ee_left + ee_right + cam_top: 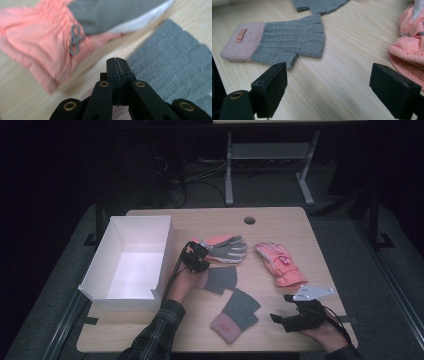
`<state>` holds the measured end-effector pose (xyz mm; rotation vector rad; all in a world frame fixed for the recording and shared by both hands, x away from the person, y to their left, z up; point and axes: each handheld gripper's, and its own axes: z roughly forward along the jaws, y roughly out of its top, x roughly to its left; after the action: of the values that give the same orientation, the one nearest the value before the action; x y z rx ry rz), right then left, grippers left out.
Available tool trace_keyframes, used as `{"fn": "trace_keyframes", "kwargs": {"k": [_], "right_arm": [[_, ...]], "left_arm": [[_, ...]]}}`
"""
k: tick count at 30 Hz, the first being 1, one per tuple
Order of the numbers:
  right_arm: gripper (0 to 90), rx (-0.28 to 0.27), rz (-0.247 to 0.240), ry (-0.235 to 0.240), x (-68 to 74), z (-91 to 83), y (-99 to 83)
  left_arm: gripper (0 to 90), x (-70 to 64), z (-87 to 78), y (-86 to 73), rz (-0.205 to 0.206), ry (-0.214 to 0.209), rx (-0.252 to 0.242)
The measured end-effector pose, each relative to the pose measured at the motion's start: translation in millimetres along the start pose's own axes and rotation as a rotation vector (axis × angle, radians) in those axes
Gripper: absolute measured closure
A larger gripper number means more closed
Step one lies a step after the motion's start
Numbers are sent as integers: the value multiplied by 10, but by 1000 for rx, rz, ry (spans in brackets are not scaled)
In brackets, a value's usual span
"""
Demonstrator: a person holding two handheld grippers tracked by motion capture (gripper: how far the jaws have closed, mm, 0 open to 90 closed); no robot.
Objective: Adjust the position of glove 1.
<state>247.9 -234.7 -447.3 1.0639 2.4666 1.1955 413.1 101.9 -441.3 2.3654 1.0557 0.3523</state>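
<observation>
Two knit gloves [235, 314], two ski gloves [280, 264]

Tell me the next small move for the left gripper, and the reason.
Probably open the left gripper: its jaws are shut on nothing, poised beside the pink ski glove and the grey knit glove. It must open before gripping either for the white box.

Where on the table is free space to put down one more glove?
Bare wood lies along the far edge around the cable hole, and near the front edge between the white box and the knitted glove. The middle, around the pink-and-grey glove and left gripper, is crowded.
</observation>
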Motion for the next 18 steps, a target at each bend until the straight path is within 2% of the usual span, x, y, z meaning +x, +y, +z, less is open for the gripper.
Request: {"fn": "trace_keyframes", "kwargs": {"k": [6,12,18], "right_arm": [[144,-7,3,-1,7,1,4],[144,-1,-6,-4,7,8,2],[144,2,3,-8,0,-1,3]], "left_arm": [[898,-58,-114,-152,-30,-7,11],[898,-214,-214,-253,0,11,38],[898,-337,-295,-377,11,-23,38]]}}
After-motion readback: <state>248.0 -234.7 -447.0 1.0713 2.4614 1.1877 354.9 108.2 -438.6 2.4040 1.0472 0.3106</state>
